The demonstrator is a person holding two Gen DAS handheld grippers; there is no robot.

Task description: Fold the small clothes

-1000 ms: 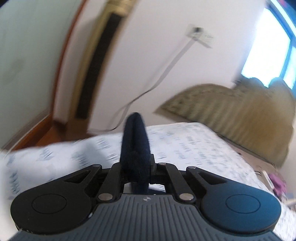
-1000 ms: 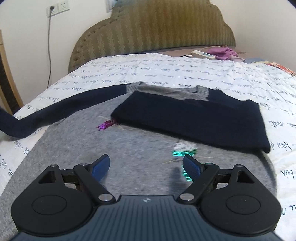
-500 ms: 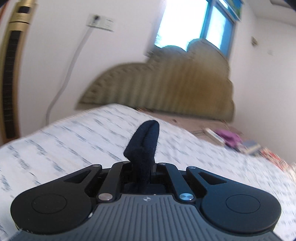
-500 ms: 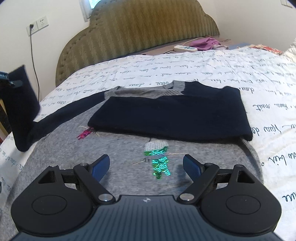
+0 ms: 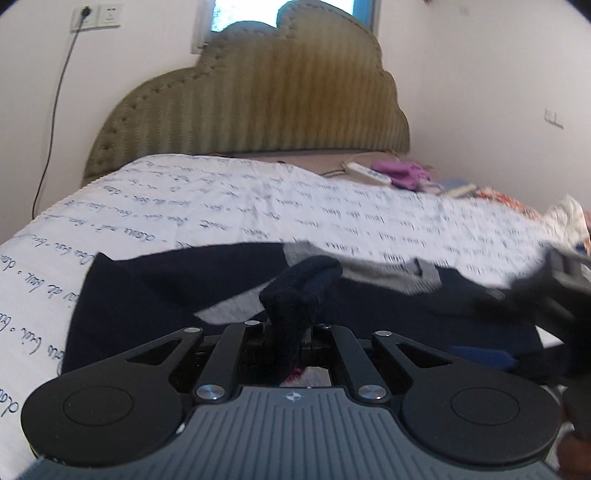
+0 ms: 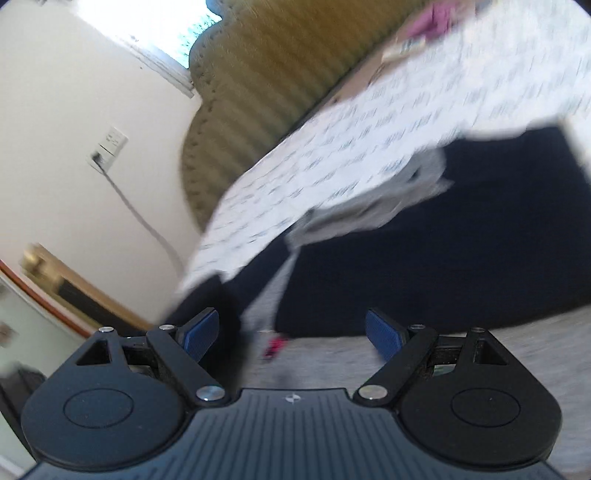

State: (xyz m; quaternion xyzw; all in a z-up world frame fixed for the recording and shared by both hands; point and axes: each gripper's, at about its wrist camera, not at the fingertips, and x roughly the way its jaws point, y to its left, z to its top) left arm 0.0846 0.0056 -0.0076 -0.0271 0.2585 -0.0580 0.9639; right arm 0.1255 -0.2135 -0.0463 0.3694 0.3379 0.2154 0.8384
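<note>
A small grey sweater with navy sleeves [image 5: 155,291] lies on the bed. In the right wrist view its navy part [image 6: 443,240] and grey body [image 6: 461,354] show blurred. My left gripper [image 5: 286,332] is shut on the navy sleeve cuff [image 5: 299,291] and holds it over the sweater's chest. My right gripper [image 6: 291,334] is open and empty, tilted, just above the grey body; it also shows at the right of the left wrist view [image 5: 535,306], blurred.
The bed has a white sheet with script print [image 5: 258,206] and an olive padded headboard [image 5: 258,103]. A power strip [image 5: 369,173] and a purple cloth [image 5: 402,173] lie at the far right. A wall socket with cable [image 5: 85,18] is at the left.
My left gripper has swung right with the sleeve cuff, from facing the wall to over the sweater. My right gripper has tilted and moved closer to the sweater, still open.
</note>
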